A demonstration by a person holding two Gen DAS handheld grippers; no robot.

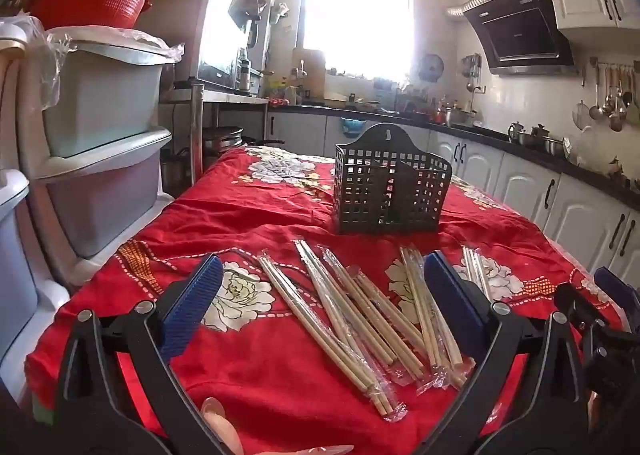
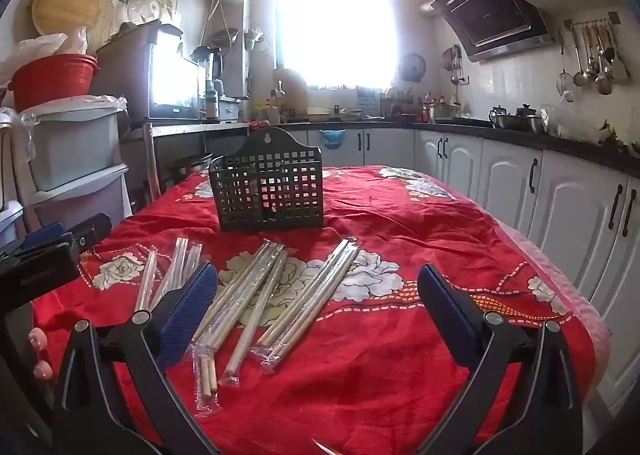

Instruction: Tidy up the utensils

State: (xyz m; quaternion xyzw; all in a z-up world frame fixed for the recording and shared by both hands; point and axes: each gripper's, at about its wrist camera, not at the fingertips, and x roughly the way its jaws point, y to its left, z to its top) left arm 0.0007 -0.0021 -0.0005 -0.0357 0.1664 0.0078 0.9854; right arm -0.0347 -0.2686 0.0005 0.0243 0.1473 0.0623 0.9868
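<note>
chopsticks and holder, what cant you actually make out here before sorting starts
- Exact count of wrapped chopsticks: left wrist view, packs overlap and the left gripper's right finger covers some.
- Near ends of the leftmost packs: right wrist view, behind the right gripper's left finger.
- Inside of the black holder: both views, mesh and window glare hide the bottom.
- Print on the wrappers: too small and blurred.

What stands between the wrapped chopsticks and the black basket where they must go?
Nothing visible. Only bare red tablecloth lies between the wrapped chopsticks and the black basket. Both the left gripper and the right gripper are open and hold nothing.
</note>
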